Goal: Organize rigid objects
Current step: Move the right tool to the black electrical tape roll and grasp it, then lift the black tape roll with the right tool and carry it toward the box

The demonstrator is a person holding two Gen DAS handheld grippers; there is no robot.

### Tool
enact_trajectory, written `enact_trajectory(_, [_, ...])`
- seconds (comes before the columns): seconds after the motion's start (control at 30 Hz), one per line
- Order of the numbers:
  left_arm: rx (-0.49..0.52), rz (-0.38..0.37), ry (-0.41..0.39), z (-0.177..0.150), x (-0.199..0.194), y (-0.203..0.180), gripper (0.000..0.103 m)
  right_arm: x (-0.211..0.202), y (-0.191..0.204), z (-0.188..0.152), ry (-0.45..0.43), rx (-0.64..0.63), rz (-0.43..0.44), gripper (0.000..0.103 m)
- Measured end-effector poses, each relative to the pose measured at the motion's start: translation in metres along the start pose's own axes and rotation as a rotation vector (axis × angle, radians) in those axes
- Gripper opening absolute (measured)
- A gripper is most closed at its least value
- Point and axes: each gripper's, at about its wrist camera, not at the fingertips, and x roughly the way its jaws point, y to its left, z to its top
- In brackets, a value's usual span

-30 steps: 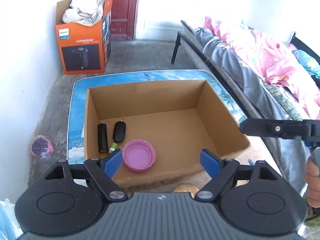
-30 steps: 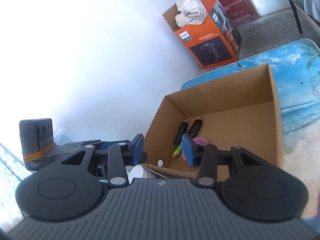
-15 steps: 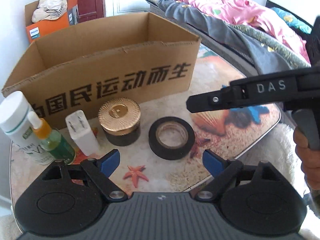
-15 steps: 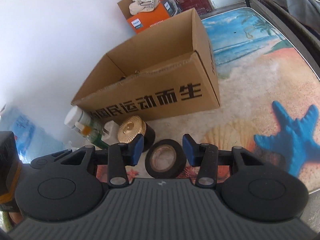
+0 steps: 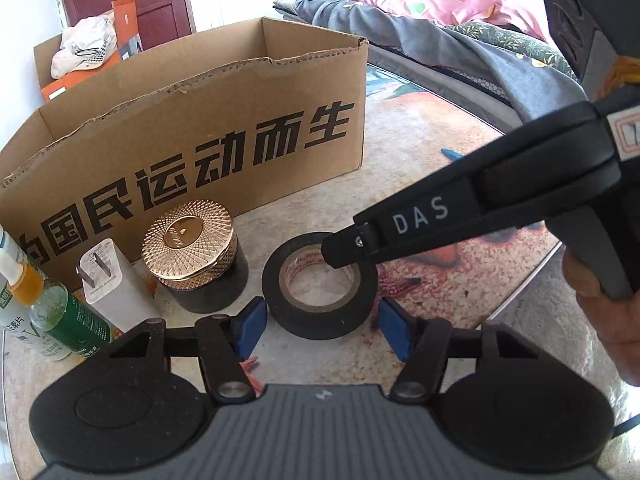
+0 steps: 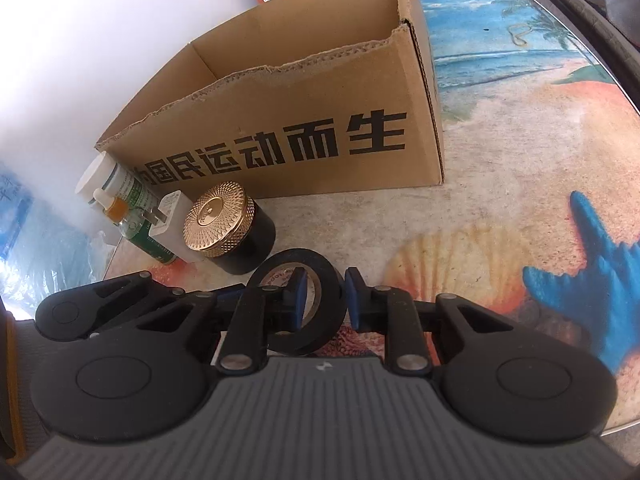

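A black tape roll [image 5: 320,312] [image 6: 304,340] lies flat on the beach-print table [image 6: 500,200], in front of the cardboard box [image 5: 200,140] [image 6: 320,100]. My right gripper [image 6: 326,294] is shut on the roll's wall, one blue pad inside the hole and one outside. In the left wrist view its finger [image 5: 420,220] reaches in from the right over the hole. My left gripper [image 5: 322,316] straddles the near side of the roll. Its jaws are closing, and the blue pads [image 5: 252,328] stand just beside the roll with a slim gap.
Left of the roll stand a gold-lidded black jar [image 5: 192,248], a white charger plug [image 5: 108,280], a green dropper bottle [image 5: 68,316] and a white bottle [image 6: 100,176]. A person's hand [image 5: 600,304] holds the right gripper. A bed [image 5: 440,20] lies behind on the right.
Both grippers came down from above the box to the table in front of it. The right jaws closed onto the tape roll's wall. The left jaws narrowed around the roll.
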Motion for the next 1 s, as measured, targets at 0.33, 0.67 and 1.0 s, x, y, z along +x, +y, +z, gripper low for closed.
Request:
enact_trajectory(0.33, [0.025, -0.035, 0.029, -0.010, -0.012, -0.008, 0.060, -0.011, 0.002, -0.015, 0.033, -0.012, -0.004, 0.017])
enact_trajectory(0.67, [0.022, -0.045, 0.033, -0.005, -0.005, -0.007, 0.067, -0.011, 0.009, -0.014, 0.047, -0.056, -0.024, 0.019])
enact_trajectory(1.0, [0.009, -0.048, 0.014, -0.004, -0.001, -0.007, 0.067, -0.006, 0.013, -0.012, 0.062, -0.098, -0.033, 0.020])
